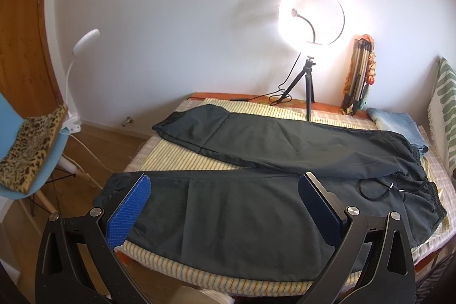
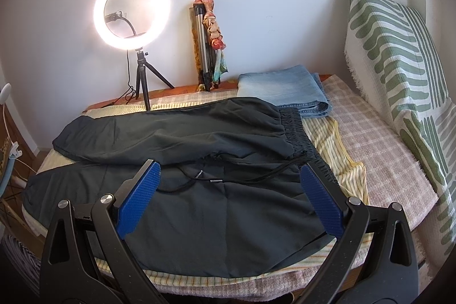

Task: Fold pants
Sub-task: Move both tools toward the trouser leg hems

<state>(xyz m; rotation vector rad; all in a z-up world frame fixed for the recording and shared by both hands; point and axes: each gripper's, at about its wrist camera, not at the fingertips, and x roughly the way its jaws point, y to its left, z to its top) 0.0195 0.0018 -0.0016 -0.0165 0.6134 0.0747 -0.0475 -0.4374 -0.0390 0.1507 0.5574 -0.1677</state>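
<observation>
While both hand-held grippers hang released above it, a pair of dark pants (image 1: 256,190) lies spread flat on a bed.

Left hand-held gripper (image 1: 225,191) hovers over the near leg, right hand-held gripper (image 2: 230,178) over the waistband and its drawstring (image 2: 211,178), jaws wide apart and grasping nothing. Legs fan apart across a striped cloth (image 1: 176,161). Folded jeans (image 2: 285,90) sit just beyond the waistband; a lit ring light (image 2: 132,10) stands by the wall.
</observation>
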